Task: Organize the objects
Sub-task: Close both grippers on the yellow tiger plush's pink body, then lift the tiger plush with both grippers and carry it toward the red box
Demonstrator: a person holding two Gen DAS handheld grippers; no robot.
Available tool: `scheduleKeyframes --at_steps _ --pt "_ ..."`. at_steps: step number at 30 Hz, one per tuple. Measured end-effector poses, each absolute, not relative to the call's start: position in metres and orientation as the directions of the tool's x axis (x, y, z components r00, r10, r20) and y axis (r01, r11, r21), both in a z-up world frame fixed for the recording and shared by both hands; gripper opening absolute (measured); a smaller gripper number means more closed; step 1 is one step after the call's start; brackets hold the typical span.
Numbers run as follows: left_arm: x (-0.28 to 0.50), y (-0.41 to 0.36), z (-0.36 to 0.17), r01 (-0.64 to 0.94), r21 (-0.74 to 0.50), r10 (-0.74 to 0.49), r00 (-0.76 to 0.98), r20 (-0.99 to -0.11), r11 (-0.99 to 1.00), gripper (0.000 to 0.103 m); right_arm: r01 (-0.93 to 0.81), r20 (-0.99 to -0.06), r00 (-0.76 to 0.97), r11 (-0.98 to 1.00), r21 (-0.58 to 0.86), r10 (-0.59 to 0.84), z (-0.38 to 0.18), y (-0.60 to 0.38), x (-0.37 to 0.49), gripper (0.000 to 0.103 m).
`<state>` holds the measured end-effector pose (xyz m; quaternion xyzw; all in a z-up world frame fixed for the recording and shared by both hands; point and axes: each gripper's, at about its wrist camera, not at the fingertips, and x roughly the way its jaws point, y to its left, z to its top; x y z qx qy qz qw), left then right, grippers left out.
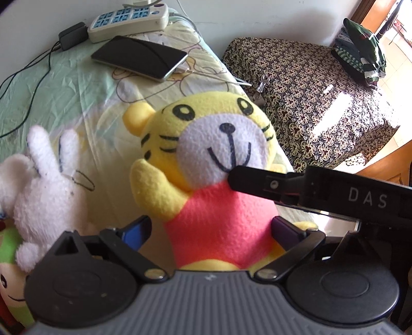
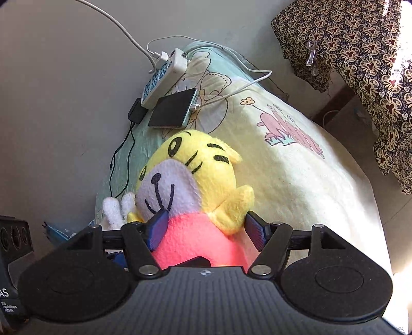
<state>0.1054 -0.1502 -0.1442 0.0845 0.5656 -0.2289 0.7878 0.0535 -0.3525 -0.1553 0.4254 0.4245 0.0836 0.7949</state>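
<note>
A yellow tiger plush [image 1: 206, 159] with a white muzzle and pink-red shirt stands upright on the bed. My left gripper [image 1: 211, 232] has its jaws on both sides of the plush's pink body and holds it. My right gripper [image 2: 206, 232] also closes on the pink body [image 2: 195, 239], just under its yellow arm. The right gripper's black finger [image 1: 257, 180] reaches in from the right under the plush's chin in the left wrist view. A white bunny plush [image 1: 43, 185] lies to the left, its ears showing in the right wrist view [image 2: 116, 208].
A phone [image 1: 140, 58] on a charging cable, a white power strip [image 1: 128, 22] and a black adapter [image 1: 72, 36] lie at the bed's far end by the wall. A patterned cloth-covered table [image 1: 309, 103] with folded clothes [image 1: 360, 49] stands right. Another doll [image 1: 10, 270] lies at lower left.
</note>
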Motion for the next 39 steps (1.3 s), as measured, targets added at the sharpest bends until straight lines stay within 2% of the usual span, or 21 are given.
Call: scheduleKeyframes --at_steps 4,6,15,39 --pt "0.106 -0.15 -0.144 0.456 -0.128 -0.267 0.256 -0.929 0.881 0.096 0.235 -0.584 0.612 0.583 0.778 0.533 -0.162 -0.349 0.054 0.065" --pt "0.105 -0.15 -0.144 0.463 -0.123 -0.266 0.258 -0.929 0.878 0.095 0.242 -0.565 0.606 0.548 0.801 0.559 -0.165 -0.348 0.055 0.06" --pt "0.097 -0.149 -0.136 0.486 -0.128 -0.286 0.267 -0.92 0.865 0.087 0.23 -0.528 0.607 0.505 0.832 0.594 -0.162 -0.348 0.049 0.048" --pt "0.033 -0.099 -0.077 0.487 -0.07 -0.282 0.377 -0.882 0.871 0.085 0.116 -0.456 0.62 0.5 0.858 0.639 -0.11 -0.306 -0.006 0.046"
